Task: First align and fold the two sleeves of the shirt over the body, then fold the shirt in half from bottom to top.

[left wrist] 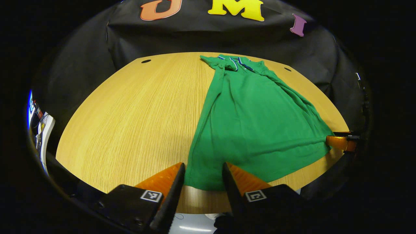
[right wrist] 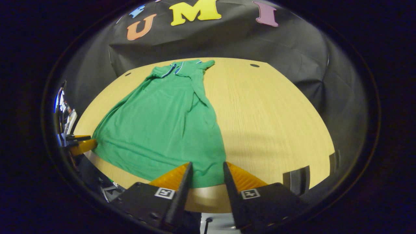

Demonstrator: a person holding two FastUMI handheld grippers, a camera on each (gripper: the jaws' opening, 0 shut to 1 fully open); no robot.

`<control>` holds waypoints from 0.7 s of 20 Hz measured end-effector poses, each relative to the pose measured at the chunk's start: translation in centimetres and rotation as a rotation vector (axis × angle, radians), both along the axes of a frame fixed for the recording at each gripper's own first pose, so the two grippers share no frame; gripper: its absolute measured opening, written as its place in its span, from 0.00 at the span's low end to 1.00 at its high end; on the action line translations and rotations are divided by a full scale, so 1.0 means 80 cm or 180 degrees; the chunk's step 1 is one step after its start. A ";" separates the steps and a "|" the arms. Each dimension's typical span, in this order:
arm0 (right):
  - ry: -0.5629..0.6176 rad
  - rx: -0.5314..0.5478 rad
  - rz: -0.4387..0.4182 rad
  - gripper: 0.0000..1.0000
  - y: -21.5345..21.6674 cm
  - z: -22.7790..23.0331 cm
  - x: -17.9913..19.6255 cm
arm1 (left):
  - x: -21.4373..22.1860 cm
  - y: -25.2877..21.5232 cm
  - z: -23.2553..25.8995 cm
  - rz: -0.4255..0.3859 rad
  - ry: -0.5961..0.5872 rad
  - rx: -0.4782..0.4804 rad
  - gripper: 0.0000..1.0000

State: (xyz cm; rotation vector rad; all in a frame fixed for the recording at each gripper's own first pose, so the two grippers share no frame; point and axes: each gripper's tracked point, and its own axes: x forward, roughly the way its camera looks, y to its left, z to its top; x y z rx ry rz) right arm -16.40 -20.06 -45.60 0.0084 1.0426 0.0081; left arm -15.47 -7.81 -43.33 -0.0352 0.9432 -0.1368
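- The left gripper (left wrist: 203,174) sits nearest the lens at the near edge of the table (left wrist: 130,123), fingers apart, with one bottom corner of the green shirt (left wrist: 253,130) between them; nothing is pinched yet.
- The right gripper (right wrist: 207,172) mirrors it at the other bottom corner, fingers likewise apart.
- The shirt lies lengthwise on the table, collar (left wrist: 235,63) far, sleeves apparently already folded in.
- Risks: closing on the top layer alone would leave the lower layer behind; uneven lifting could skew the fold; dragging could loosen the tucked sleeves; hem overhanging the edge may slip free.
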 end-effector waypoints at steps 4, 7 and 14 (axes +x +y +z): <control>-0.0011 0.0050 -0.0004 0.11 0.007 0.001 0.001 | -0.002 -0.007 0.004 -0.0042 0.0039 -0.0054 0.40; 0.0026 0.0083 -0.0028 0.00 0.013 0.005 0.002 | -0.003 -0.021 0.011 -0.0087 0.0047 -0.0206 0.12; -0.0135 0.0249 -0.0148 0.01 0.014 0.055 0.027 | 0.038 -0.032 0.059 -0.0159 -0.0108 -0.0450 0.08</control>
